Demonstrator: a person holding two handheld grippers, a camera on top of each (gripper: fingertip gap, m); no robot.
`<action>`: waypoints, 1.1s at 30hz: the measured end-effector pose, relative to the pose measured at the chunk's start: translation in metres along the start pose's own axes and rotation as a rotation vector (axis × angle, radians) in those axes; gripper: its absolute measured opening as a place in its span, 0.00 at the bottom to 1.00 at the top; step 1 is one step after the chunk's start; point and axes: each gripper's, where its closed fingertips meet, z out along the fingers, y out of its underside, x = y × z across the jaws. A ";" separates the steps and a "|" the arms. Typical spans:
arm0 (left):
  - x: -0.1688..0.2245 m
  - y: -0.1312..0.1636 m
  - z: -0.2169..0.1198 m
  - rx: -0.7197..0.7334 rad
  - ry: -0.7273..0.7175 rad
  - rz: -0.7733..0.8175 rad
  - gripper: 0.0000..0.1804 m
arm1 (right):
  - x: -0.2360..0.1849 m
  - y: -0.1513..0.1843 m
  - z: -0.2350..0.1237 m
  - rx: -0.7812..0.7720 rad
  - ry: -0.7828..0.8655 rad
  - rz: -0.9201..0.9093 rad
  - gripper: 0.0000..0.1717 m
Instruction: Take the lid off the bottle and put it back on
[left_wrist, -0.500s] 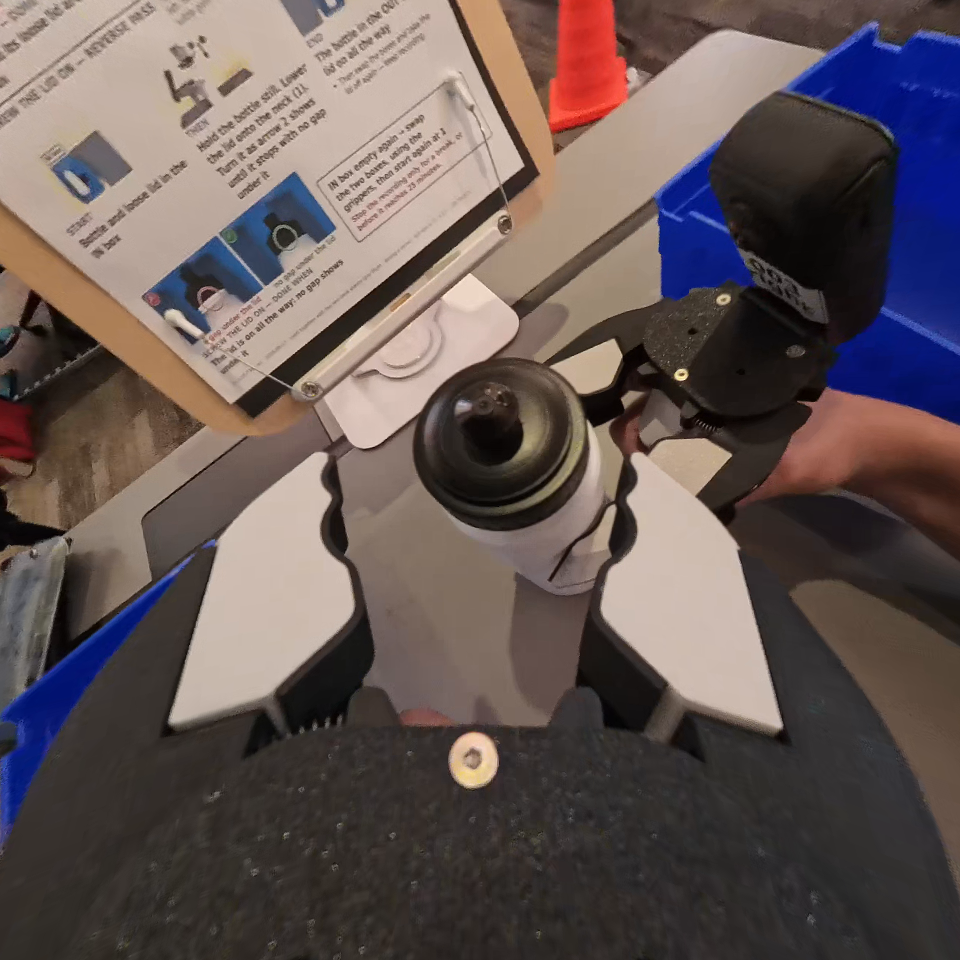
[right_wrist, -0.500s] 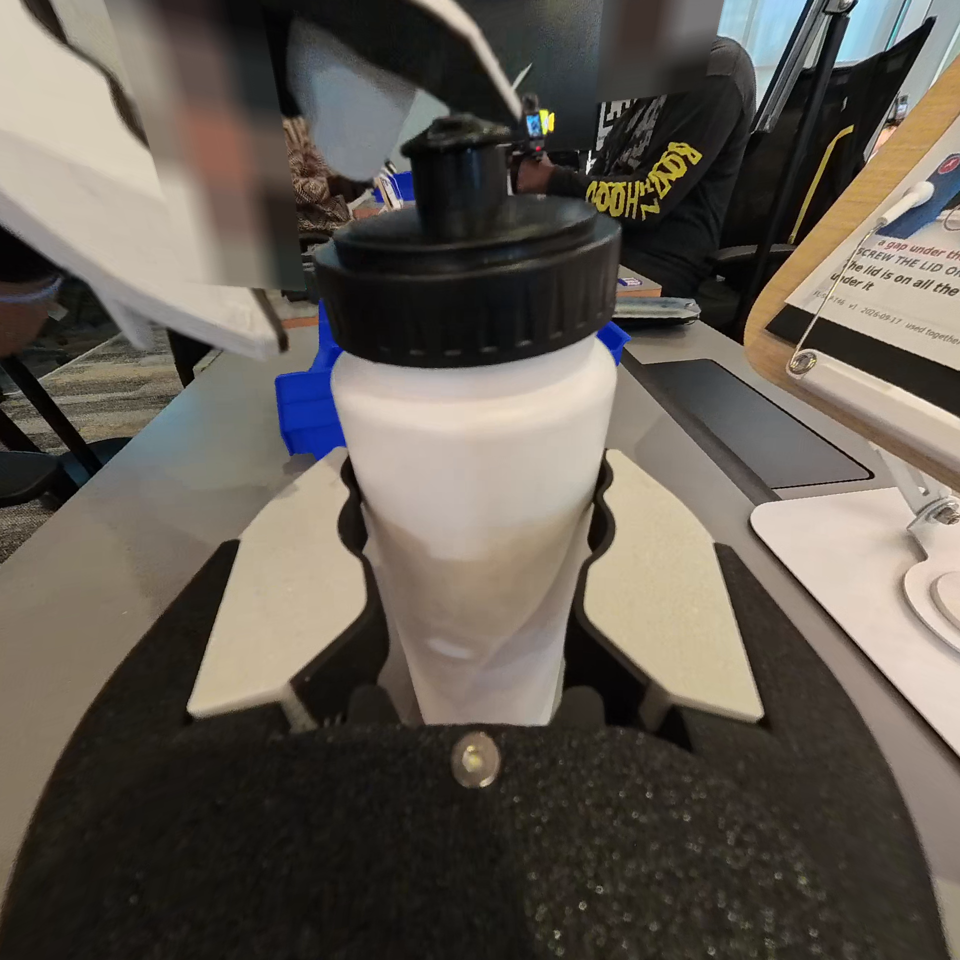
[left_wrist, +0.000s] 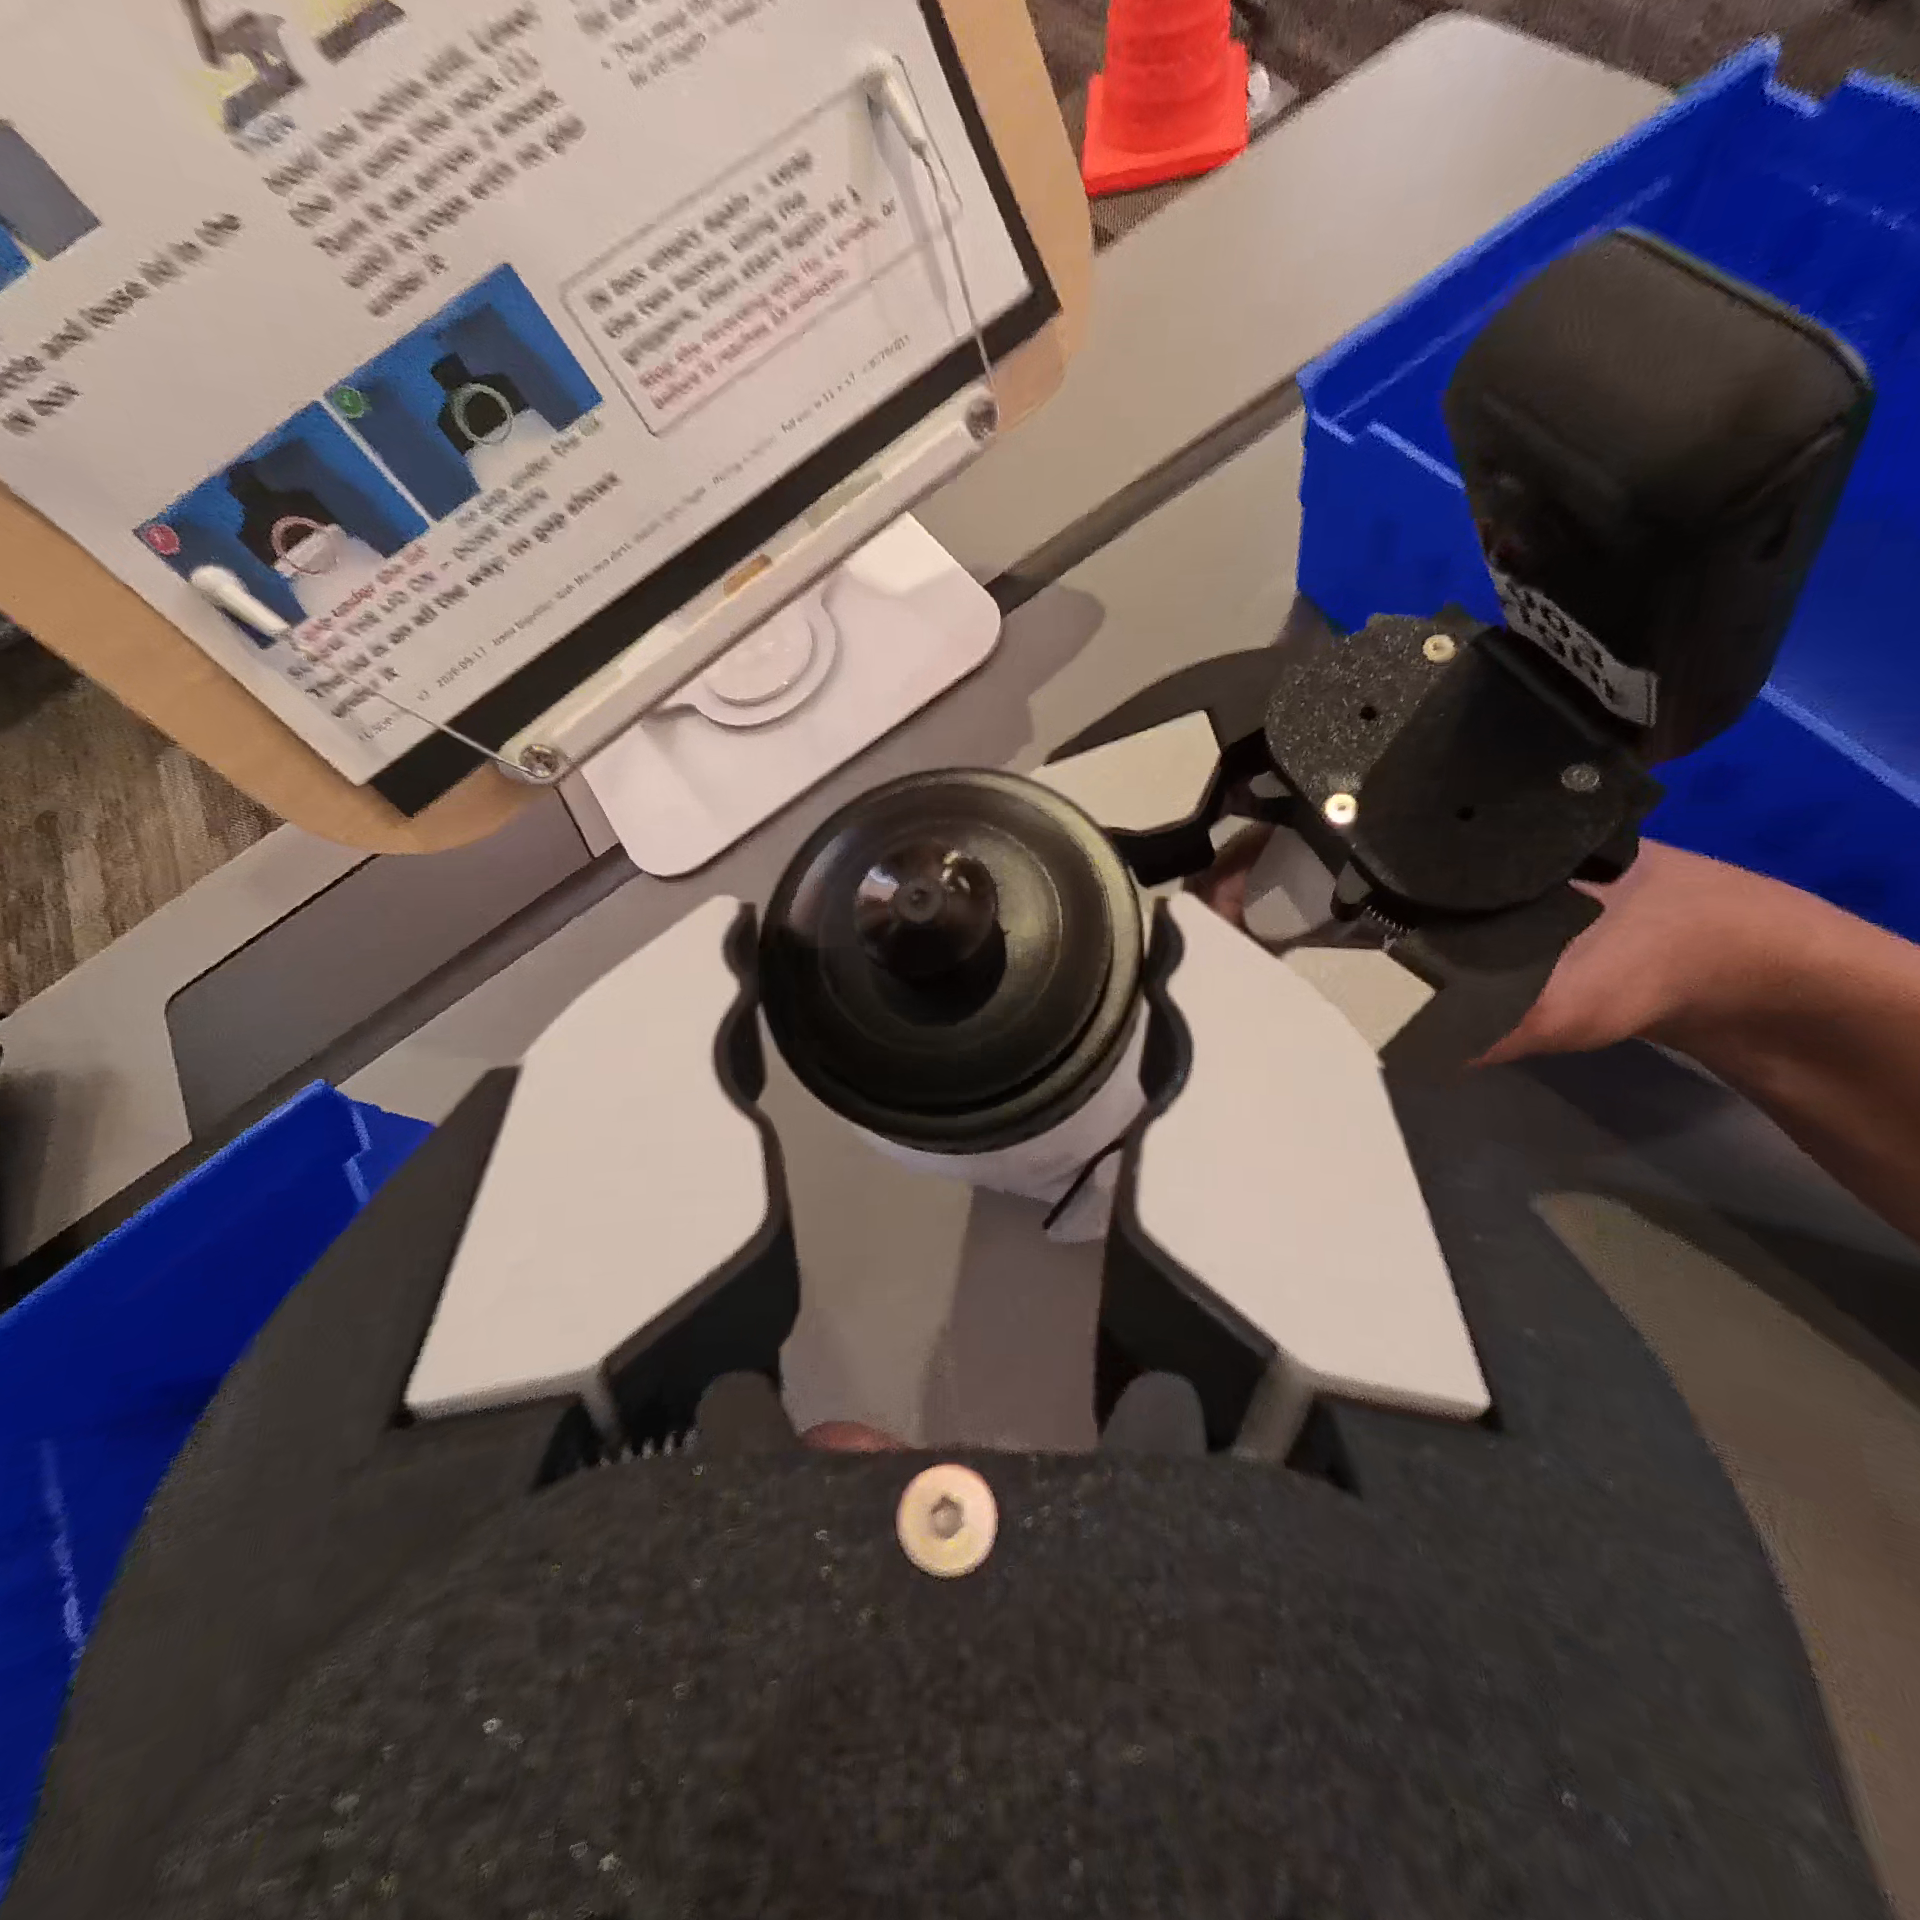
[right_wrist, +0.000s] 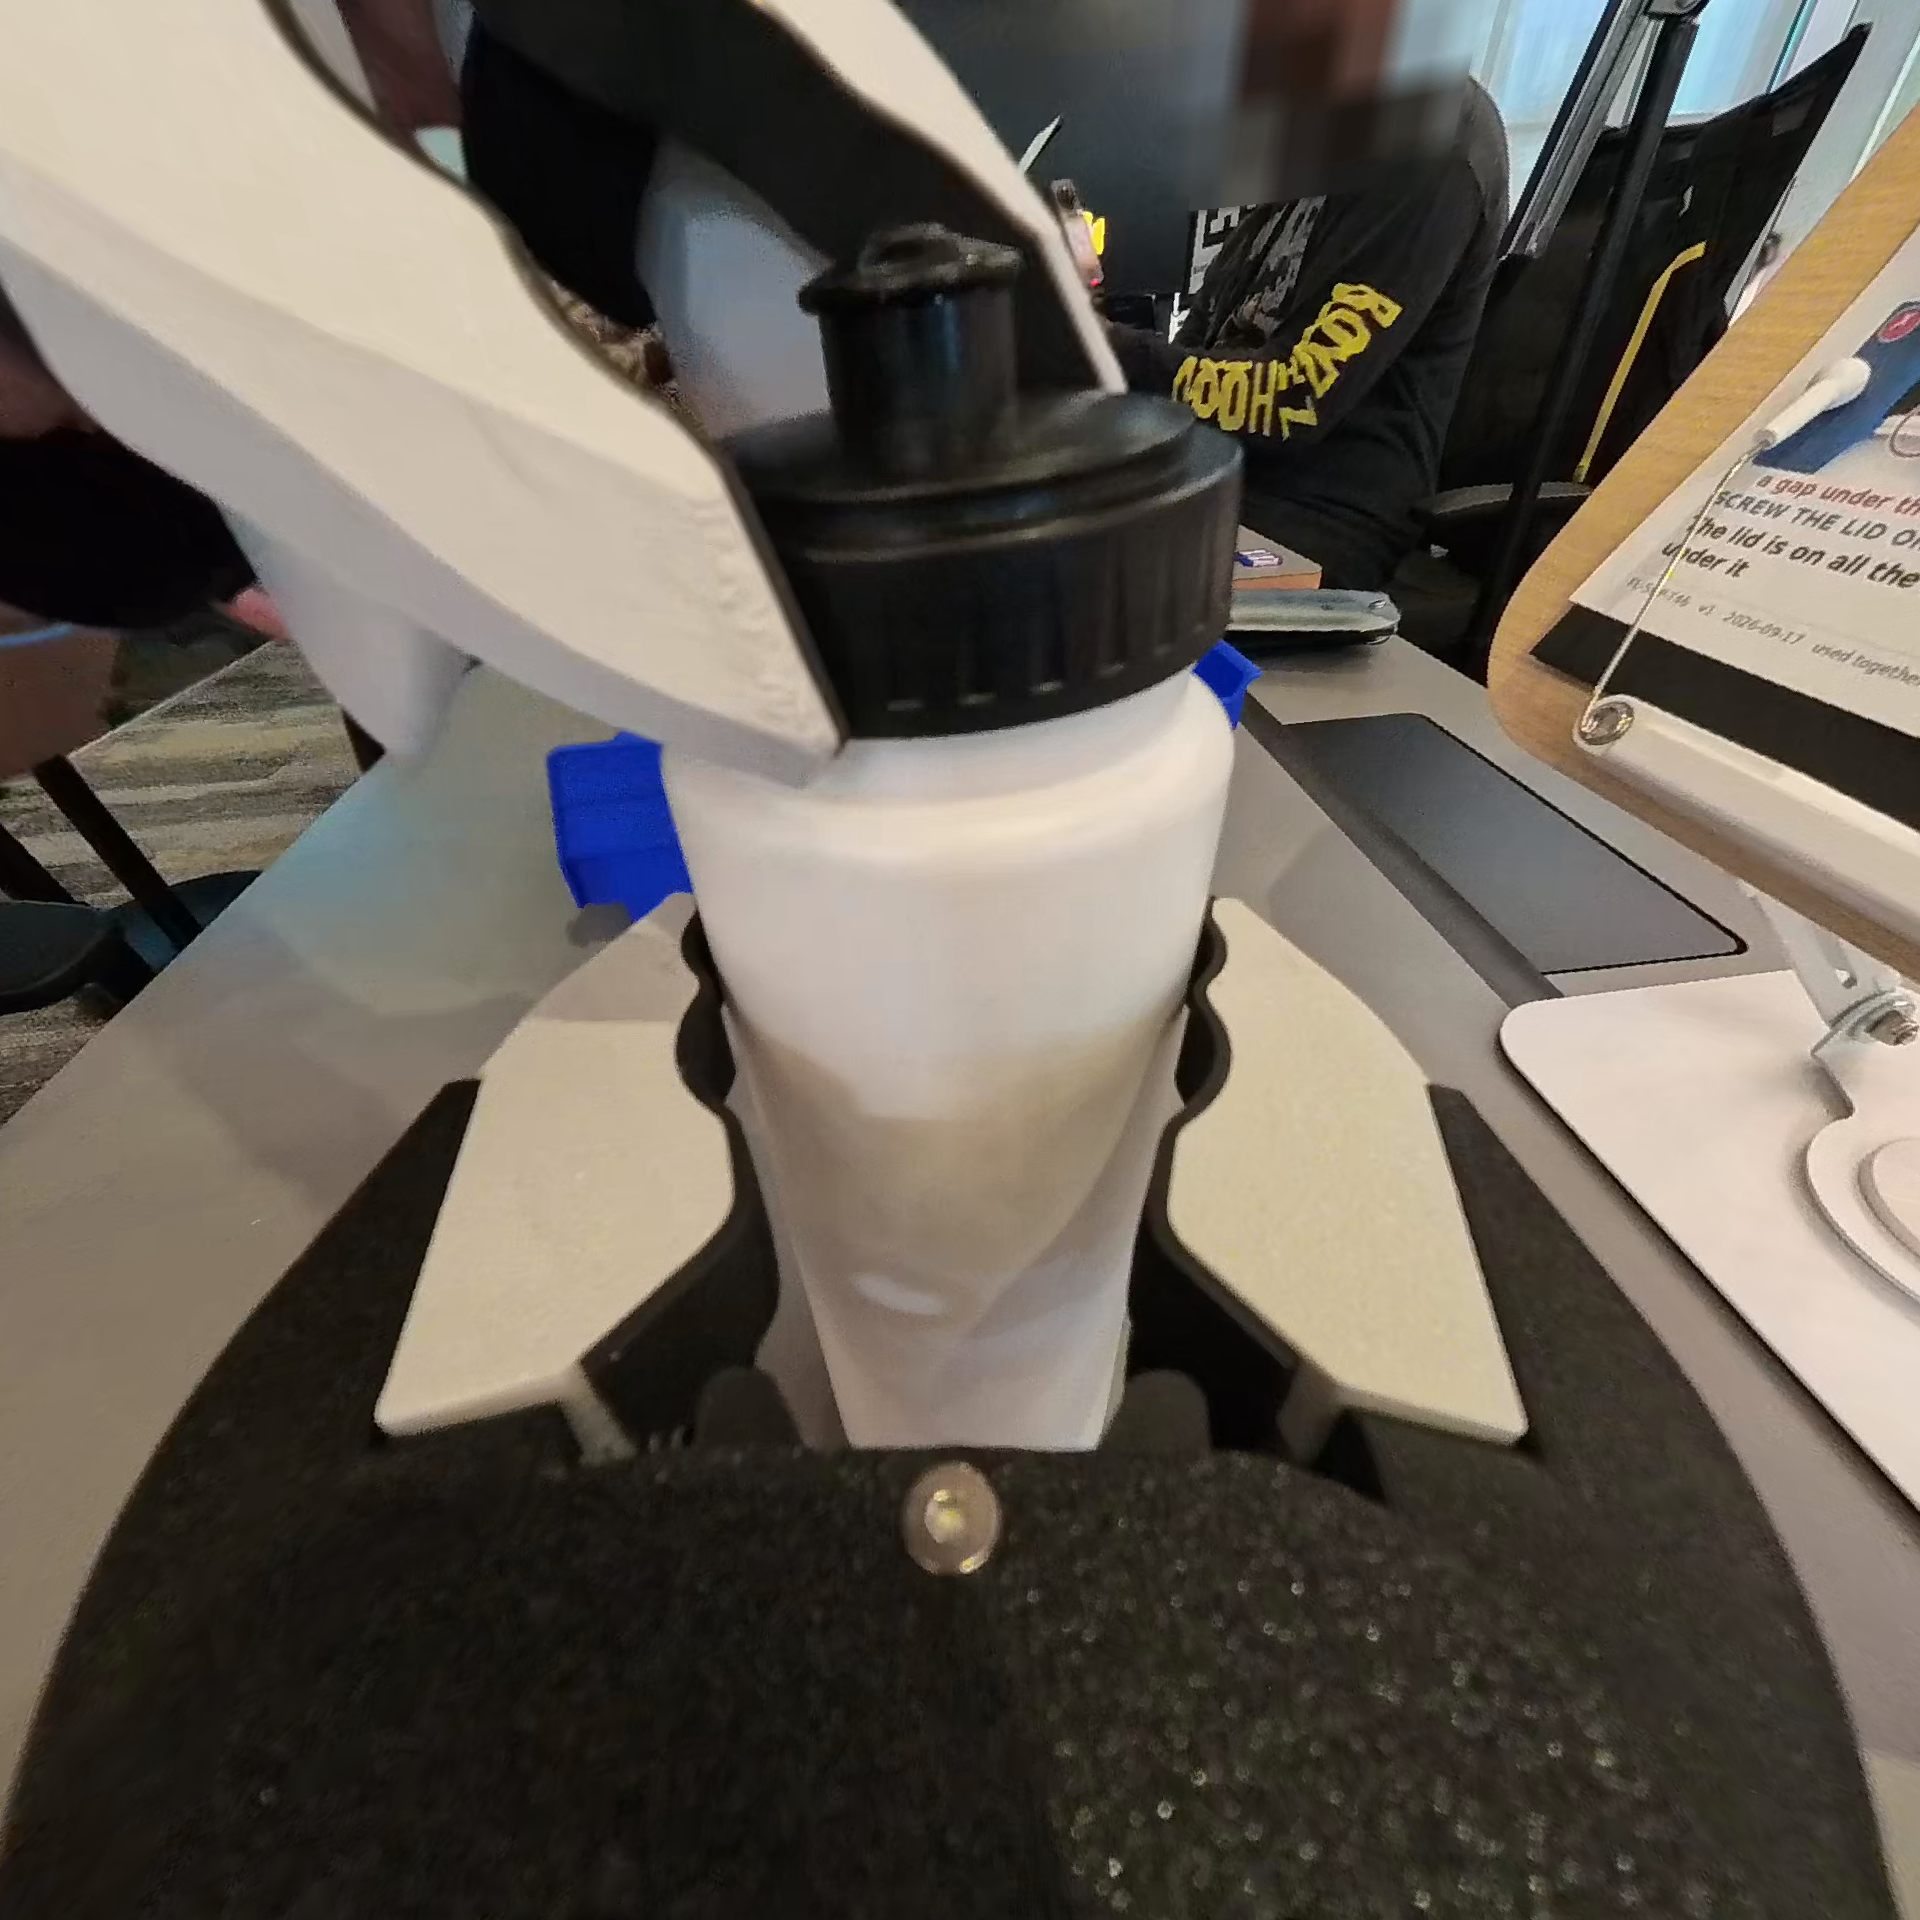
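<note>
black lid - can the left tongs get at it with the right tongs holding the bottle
Likely yes: the left tongs already straddle the black lid from above, while the right tongs grip the white bottle lower down, leaving the lid clear.

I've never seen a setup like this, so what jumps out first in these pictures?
A white bottle with a black lid stands upright at the centre, its body clamped by the right tool. The left tool comes from above, its fingers closed around the lid. Behind stand an instruction board on the grey table, blue bins and an orange cone.
</note>
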 end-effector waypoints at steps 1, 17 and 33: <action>0.000 0.001 0.000 -0.032 0.011 0.013 0.39 | 0.000 0.000 0.000 -0.002 0.000 0.000 0.50; 0.008 0.011 -0.006 -0.282 0.450 0.712 0.38 | -0.005 0.001 0.000 -0.005 -0.026 -0.013 0.49; -0.012 -0.004 -0.022 -0.621 0.142 -0.006 0.51 | -0.003 0.001 0.002 -0.020 -0.006 -0.004 0.50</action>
